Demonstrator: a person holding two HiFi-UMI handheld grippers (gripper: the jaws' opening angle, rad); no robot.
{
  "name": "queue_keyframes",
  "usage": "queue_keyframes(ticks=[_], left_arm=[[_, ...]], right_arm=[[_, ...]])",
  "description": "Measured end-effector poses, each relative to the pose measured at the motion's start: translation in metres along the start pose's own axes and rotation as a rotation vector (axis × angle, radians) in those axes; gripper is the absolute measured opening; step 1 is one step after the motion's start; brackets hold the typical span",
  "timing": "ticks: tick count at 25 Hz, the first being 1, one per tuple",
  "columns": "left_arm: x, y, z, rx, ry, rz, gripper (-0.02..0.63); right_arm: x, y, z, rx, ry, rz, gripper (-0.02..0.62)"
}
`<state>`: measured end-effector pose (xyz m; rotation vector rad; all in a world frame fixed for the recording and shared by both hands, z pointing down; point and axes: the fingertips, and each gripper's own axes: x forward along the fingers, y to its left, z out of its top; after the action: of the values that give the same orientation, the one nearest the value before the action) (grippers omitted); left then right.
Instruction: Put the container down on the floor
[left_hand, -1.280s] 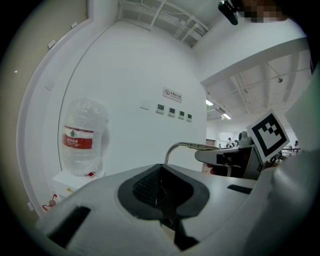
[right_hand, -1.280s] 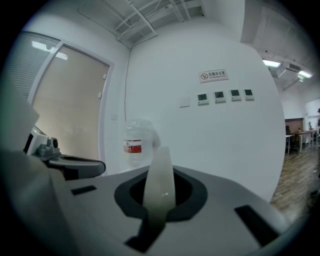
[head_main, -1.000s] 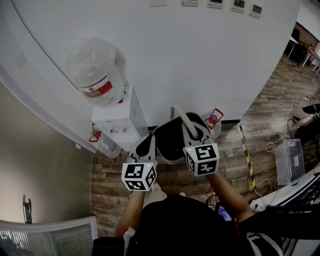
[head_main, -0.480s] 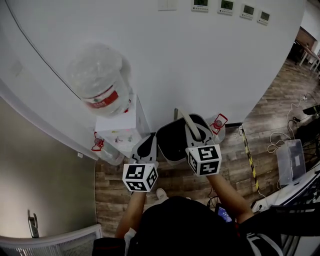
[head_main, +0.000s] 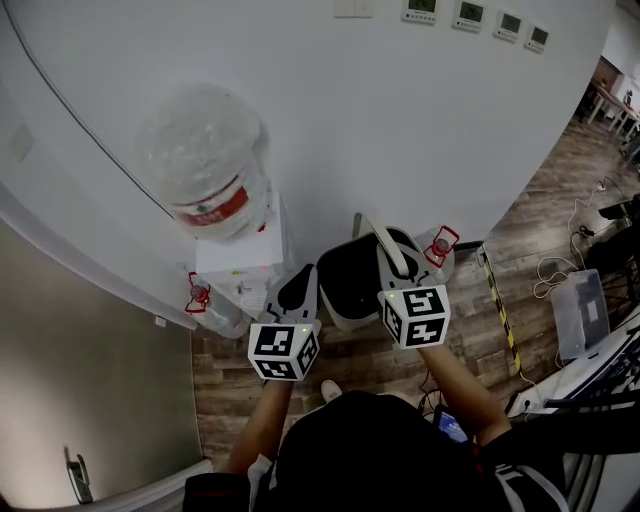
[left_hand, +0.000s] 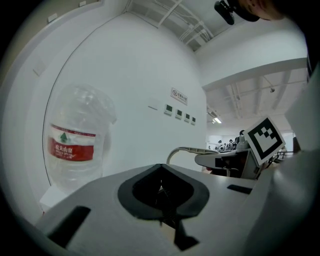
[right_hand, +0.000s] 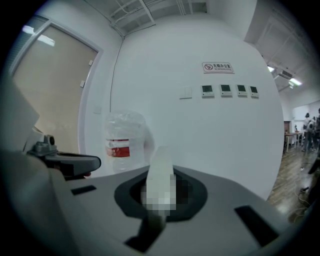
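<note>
Wooden plank floor (head_main: 228, 392) lies below the grey plastic container with a dark inside (head_main: 348, 321), which hangs by its pale arched handle (head_main: 383, 243), pinched in my right claw (head_main: 392, 262). My left claw (head_main: 300, 286) is pressed together and empty beside the rim, near the white water dispenser (head_main: 245, 268).

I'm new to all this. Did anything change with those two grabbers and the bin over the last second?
Hardly anything. Both the left gripper and right gripper drifted slightly right with the container, as the head camera itself shifted. Nothing was grabbed or released: the right gripper stays shut on the handle, the left shut and empty beside the rim. The water dispenser and bottle stand as before.
</note>
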<state>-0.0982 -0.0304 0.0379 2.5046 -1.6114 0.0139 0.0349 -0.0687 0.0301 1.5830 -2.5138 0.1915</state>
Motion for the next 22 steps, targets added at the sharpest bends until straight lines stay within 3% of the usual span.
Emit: queue_keyframes(ticks=[9, 11, 14, 22], left_arm=[[0.003, 0.027, -0.011, -0.064, -0.008, -0.046, 0.015], [0.006, 0.026, -0.014, -0.044, -0.003, -0.049, 0.015], [0.013, 0.025, -0.019, -0.019, 0.013, -0.049, 0.015], [0.044, 0.029, -0.024, -0.073, 0.027, -0.019, 0.015]], right_arm=[[0.022, 0.007, 0.000, 0.015, 0.006, -0.056, 0.031], [0.025, 0.005, -0.001, 0.016, 0.012, -0.062, 0.031], [0.031, 0.001, -0.002, 0.019, 0.015, -0.064, 0.031], [0.056, -0.021, 0.000, 0.033, 0.011, -0.036, 0.031]])
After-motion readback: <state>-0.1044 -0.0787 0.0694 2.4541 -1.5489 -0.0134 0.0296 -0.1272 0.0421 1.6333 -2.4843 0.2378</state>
